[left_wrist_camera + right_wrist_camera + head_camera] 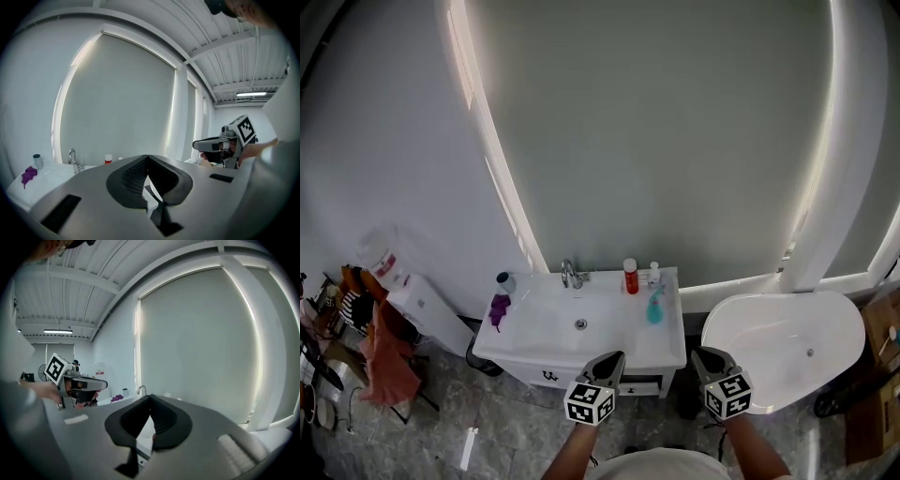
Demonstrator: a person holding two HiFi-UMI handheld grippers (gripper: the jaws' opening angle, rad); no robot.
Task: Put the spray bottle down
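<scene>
My right gripper (150, 398) has its two dark jaws drawn together at the tips, and I see nothing between them. Past them I can make out a white sink (127, 397) with its faucet (141, 389), a purple thing (117, 399) lying on its rim, and a small dark-topped container (124, 392) near it. Off to the left the left gripper (104, 384) hangs about level, with its marker cube (55, 369) at the back. A big pale blind (197, 343) fills the wall behind.
</scene>
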